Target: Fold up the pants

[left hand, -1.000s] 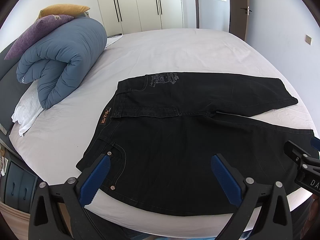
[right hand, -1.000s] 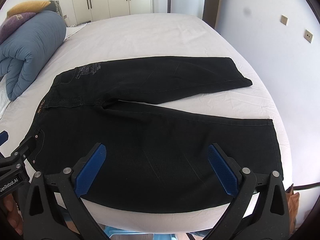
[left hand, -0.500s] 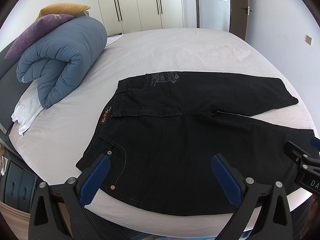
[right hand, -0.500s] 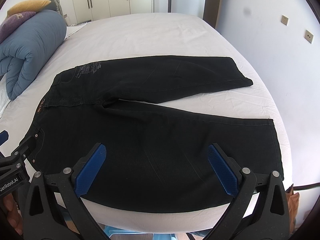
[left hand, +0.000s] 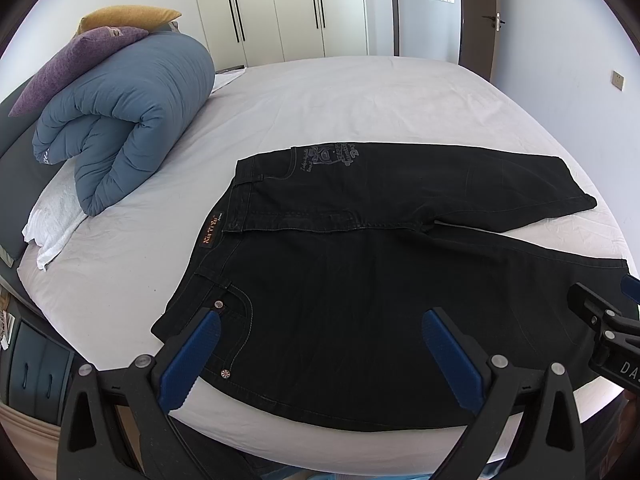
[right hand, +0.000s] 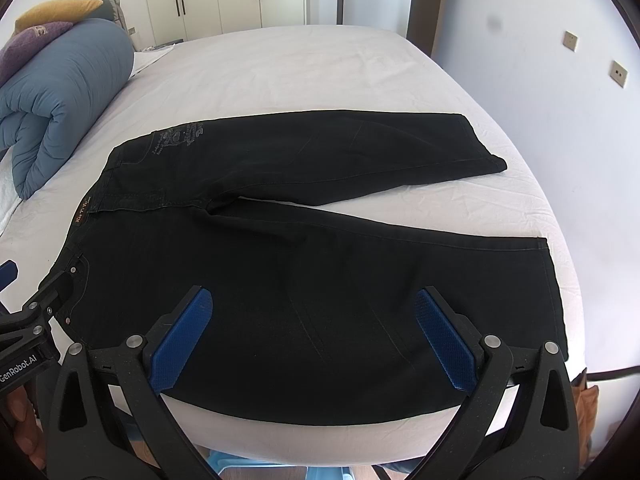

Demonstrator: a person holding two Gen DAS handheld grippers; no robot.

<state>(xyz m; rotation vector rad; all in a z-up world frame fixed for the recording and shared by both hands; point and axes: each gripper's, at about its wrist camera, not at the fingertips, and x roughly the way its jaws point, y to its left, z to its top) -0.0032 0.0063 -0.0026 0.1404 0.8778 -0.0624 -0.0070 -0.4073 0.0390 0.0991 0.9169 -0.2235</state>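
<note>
Black pants point(left hand: 360, 264) lie flat on the white bed point(left hand: 340, 100), waist at the left, both legs spread to the right in a V. They also show in the right wrist view point(right hand: 304, 264). My left gripper point(left hand: 320, 324) is open and empty, hovering over the near waist and pocket area. My right gripper point(right hand: 314, 304) is open and empty over the near leg. Each gripper shows at the edge of the other's view.
A rolled blue duvet point(left hand: 120, 120) with purple and yellow pillows point(left hand: 92, 48) lies at the bed's left. A white towel point(left hand: 52, 220) sits below it. Wardrobe doors point(left hand: 280, 8) stand behind. The near bed edge point(left hand: 280, 436) runs just under the grippers.
</note>
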